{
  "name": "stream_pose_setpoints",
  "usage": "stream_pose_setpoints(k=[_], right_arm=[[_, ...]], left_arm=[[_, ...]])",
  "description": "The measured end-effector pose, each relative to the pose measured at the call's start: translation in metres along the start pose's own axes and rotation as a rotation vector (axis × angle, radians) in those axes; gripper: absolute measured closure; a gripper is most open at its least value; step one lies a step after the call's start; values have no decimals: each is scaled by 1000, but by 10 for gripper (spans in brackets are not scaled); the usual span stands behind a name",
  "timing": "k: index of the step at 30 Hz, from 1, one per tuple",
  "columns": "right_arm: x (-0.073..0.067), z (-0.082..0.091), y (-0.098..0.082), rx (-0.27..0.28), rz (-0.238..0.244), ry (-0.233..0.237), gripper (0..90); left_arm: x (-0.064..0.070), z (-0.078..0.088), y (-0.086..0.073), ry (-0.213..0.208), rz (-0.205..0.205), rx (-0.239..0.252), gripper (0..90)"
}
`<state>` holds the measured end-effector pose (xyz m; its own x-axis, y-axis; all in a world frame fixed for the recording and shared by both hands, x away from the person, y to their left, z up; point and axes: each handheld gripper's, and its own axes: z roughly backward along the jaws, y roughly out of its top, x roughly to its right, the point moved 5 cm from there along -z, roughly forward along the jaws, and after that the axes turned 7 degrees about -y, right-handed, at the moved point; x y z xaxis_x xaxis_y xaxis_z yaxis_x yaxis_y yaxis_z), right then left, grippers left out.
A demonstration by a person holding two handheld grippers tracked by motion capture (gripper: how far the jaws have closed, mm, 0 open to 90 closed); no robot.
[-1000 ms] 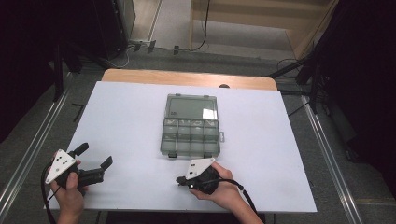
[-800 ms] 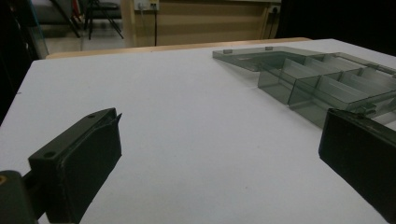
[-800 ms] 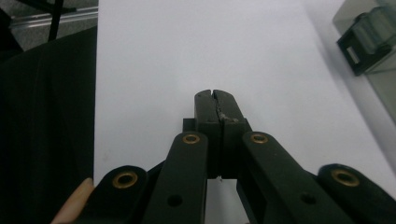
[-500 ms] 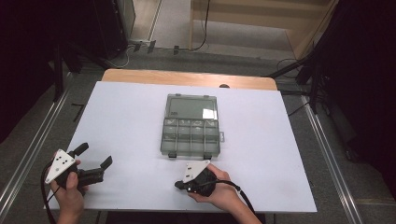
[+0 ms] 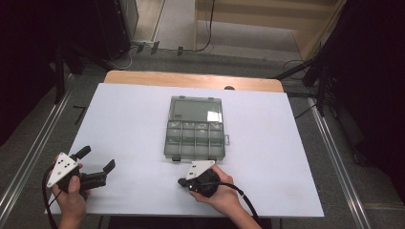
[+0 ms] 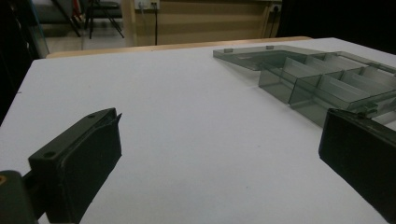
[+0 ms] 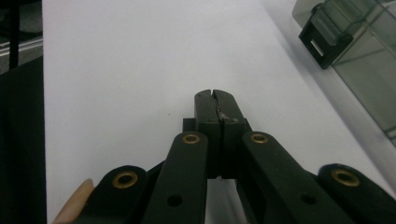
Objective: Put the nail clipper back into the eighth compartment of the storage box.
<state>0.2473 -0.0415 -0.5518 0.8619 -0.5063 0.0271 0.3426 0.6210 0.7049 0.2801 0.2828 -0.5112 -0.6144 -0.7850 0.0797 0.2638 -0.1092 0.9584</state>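
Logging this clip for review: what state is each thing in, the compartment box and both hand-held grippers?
Compartment box: closed, clear lid down, lying flat on the white table, untouched.
Black latch: on the box's near edge; whether it is fastened cannot be told.
Left hand-held gripper: jaws wide open, nothing between them.
Right hand-held gripper: jaws shut together, empty, just short of the box.

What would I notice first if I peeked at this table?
The see-through grey compartment box in the middle of the white table. It lies closed. Near the table's front edge, the left gripper has its jaws spread wide, while the right gripper sits just in front of the box with its jaws shut together, holding nothing.
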Motion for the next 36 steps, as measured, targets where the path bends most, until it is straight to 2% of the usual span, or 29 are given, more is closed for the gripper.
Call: stream_pose_setpoints(k=[9,12,14,16,18,21,23,24,25,26,27,30,35,36], right_arm=[[3,-3,2,7,-27,-32,900],[3,0,2,11,-30,-18,879],[5,5,3,36,-55,12,830],[9,13,5,63,-72,14,794],[13,19,7,79,-82,0,711],[17,26,7,66,-76,-5,594],[18,29,7,42,-64,5,477],[18,30,6,31,-56,-5,409],[18,31,7,22,-52,-29,311],[19,32,7,10,-52,-52,176],[20,32,7,4,-56,-68,106],[22,34,7,-11,-75,-49,0],[22,33,4,-76,-71,-49,4],[21,33,3,-87,-66,-48,47]], left_arm=[[0,-1,0,4,5,-1,0],[0,0,0,4,7,-1,0],[-1,0,0,4,9,0,0],[-1,0,0,4,11,0,0],[-1,0,0,3,11,0,0],[-1,0,0,3,9,-1,0],[-1,0,0,4,10,-1,0],[-1,0,0,4,11,0,0],[-1,0,0,4,11,0,0],[-1,0,0,4,11,-2,0],[-1,0,0,4,10,-3,0],[-1,0,0,4,11,-5,0],[-1,0,0,1,11,-3,0],[-1,0,0,1,12,-4,0]])
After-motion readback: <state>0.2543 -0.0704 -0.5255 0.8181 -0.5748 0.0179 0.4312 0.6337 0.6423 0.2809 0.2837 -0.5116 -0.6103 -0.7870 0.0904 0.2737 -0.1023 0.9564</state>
